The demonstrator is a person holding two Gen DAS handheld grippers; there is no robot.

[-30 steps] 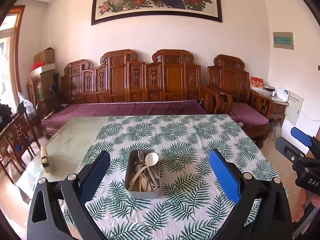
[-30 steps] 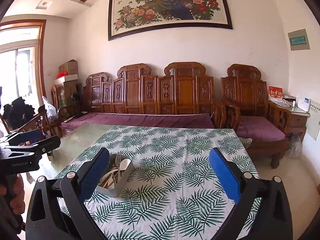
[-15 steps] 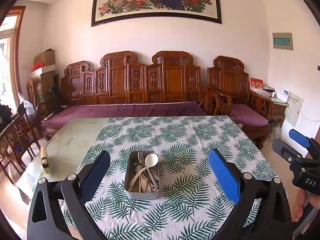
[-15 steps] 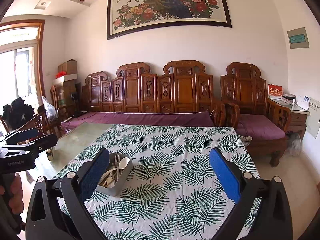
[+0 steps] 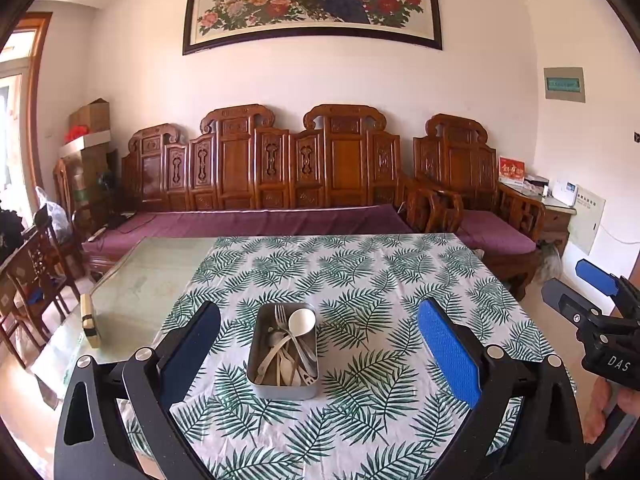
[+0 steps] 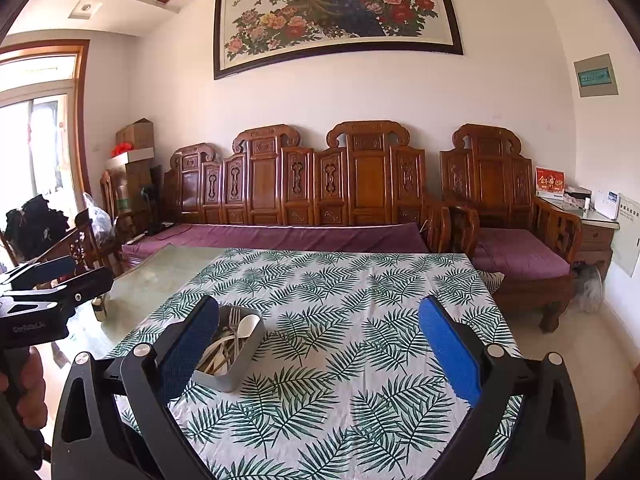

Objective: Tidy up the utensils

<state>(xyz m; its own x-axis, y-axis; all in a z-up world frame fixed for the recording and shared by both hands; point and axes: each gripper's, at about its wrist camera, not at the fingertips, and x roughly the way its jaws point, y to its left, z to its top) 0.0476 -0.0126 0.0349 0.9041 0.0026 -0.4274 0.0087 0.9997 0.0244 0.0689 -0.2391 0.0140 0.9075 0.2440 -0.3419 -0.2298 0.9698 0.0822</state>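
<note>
1. Lower centre of the left wrist view: a metal tin [image 5: 285,354] on a leaf-print tablecloth [image 5: 360,280] holds all visible utensils [image 5: 289,344], piled loosely.
2. Left gripper [image 5: 318,346] and right gripper [image 6: 318,348] gape wide, empty.
3. This fits utensils gathered, or awaiting sorting.

Home living room: carved wooden sofa [image 5: 264,184], painting [image 5: 312,0]

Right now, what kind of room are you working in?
Most likely a home living room: a carved wooden sofa with purple cushions along the wall, a large peacock-and-flower painting above it, and a table under a leaf-print tablecloth holding a metal utensil tray.
</note>
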